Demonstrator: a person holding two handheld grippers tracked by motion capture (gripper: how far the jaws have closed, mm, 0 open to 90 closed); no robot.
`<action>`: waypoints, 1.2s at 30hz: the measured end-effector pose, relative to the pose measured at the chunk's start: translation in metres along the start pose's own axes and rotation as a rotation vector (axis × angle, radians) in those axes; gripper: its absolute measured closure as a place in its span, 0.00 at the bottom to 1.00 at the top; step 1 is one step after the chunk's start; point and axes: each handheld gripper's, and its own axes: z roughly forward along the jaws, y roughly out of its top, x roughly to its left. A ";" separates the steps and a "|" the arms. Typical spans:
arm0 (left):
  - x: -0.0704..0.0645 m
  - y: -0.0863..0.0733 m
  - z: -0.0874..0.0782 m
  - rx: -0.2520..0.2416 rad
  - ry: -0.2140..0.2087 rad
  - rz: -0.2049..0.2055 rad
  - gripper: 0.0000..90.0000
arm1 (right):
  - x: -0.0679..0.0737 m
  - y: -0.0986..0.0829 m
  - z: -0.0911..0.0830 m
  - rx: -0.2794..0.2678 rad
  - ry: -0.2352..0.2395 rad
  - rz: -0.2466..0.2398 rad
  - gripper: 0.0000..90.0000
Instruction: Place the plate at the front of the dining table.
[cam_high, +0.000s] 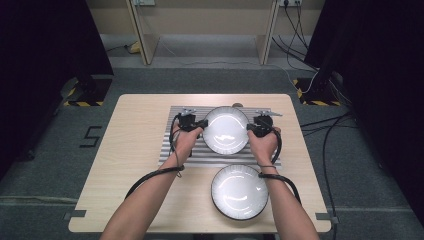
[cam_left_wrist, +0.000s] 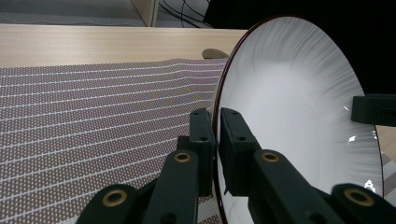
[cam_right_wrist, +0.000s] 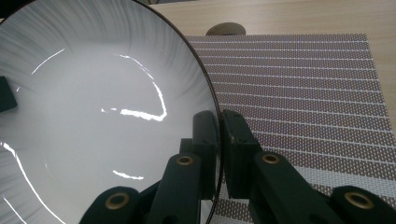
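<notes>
Cut off by the left gripper view's right and lower edges: the white ribbed plate with the dark rim. Hidden beneath that plate: the middle of the grey striped woven placemat. Half-hidden behind the rim (identity unclear): a small round brown thing.

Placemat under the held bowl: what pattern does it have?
The placemat is woven in grey-brown and pale stripes, clearest in the right gripper view.
</notes>
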 end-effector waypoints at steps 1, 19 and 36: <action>0.000 0.000 0.000 0.001 0.000 0.000 0.93 | 0.000 0.000 0.000 0.002 0.000 0.003 0.94; 0.000 -0.001 0.007 0.018 0.010 0.006 0.93 | -0.002 -0.001 0.006 0.019 -0.012 0.001 0.94; 0.002 -0.004 0.013 0.038 0.023 0.009 0.92 | -0.003 -0.001 0.011 0.027 -0.017 0.003 0.95</action>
